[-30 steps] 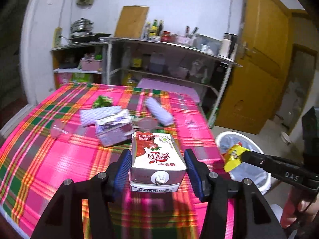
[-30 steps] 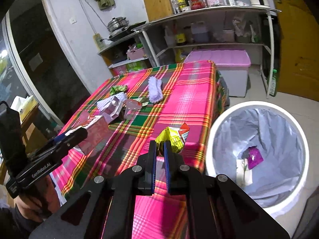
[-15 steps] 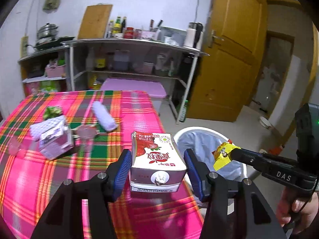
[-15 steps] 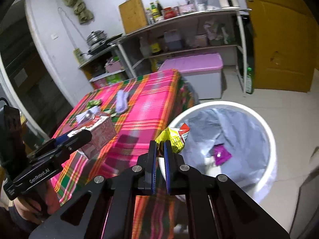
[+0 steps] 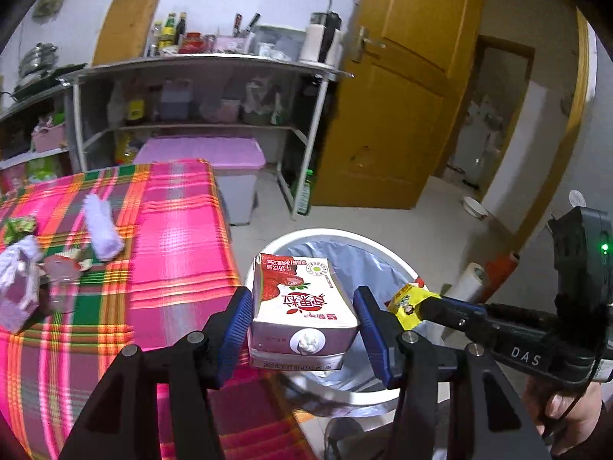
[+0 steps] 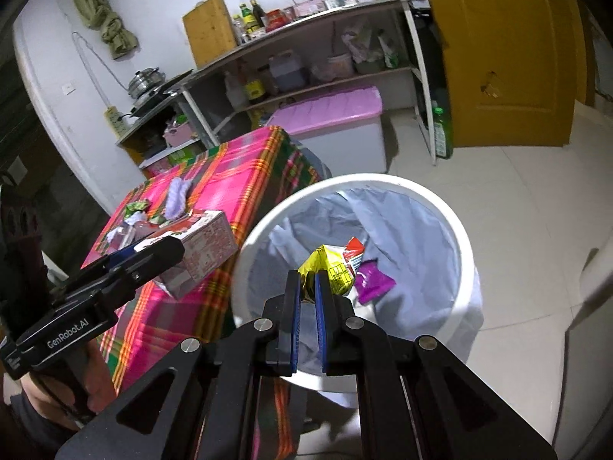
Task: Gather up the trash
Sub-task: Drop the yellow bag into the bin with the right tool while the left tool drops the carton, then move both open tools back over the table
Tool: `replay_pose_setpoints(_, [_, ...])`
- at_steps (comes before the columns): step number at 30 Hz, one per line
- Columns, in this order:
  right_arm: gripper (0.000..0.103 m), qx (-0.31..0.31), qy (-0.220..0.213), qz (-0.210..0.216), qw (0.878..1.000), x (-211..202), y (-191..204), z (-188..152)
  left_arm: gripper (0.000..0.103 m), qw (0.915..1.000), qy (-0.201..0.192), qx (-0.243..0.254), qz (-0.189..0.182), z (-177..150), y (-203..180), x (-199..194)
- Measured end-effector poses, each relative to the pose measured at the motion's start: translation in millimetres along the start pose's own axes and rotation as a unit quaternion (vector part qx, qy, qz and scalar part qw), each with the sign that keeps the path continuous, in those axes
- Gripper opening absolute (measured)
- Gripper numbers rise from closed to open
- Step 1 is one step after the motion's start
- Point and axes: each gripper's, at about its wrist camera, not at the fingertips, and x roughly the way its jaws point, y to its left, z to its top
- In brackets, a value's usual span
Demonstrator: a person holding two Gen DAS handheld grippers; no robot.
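Observation:
My left gripper (image 5: pixel 304 329) is shut on a strawberry milk carton (image 5: pixel 302 306) and holds it over the near rim of the white trash bin (image 5: pixel 367 243). My right gripper (image 6: pixel 306 287) is shut on a yellow snack wrapper (image 6: pixel 331 264) and holds it above the bin's opening (image 6: pixel 440 207). The bin has a pale blue liner with a purple wrapper (image 6: pixel 373 281) inside. The right gripper with the wrapper (image 5: pixel 408 301) shows at the right of the left wrist view. The left gripper with the carton (image 6: pixel 203 243) shows at the left of the right wrist view.
A table with a pink plaid cloth (image 5: pixel 176 237) holds a lilac cloth roll (image 5: pixel 101 226), a purple box (image 5: pixel 17 291), a plastic cup (image 5: pixel 61 272) and a green wrapper (image 5: pixel 21 226). Shelves (image 5: pixel 199 73), a pink-lidded bin (image 5: pixel 203 149) and a yellow door (image 5: pixel 402 88) stand behind.
Both grippers have swung right, from over the table to over the trash bin, still holding the carton and the wrapper.

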Motion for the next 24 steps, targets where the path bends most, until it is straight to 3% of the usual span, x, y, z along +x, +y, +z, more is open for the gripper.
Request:
replay_pose_setpoints(13, [0.013,0.015,0.012,-0.015,1.0,8,-20,-2,0.055,0.9996,0.022,-0.005,-0.016,2,-2,35])
replay_pose_setpoints(24, [0.023,-0.007,-0.014,0.006,1.0,-7,4,-2,0.055,0.9996,-0.01,-0.022,0.01,-1,15,-4])
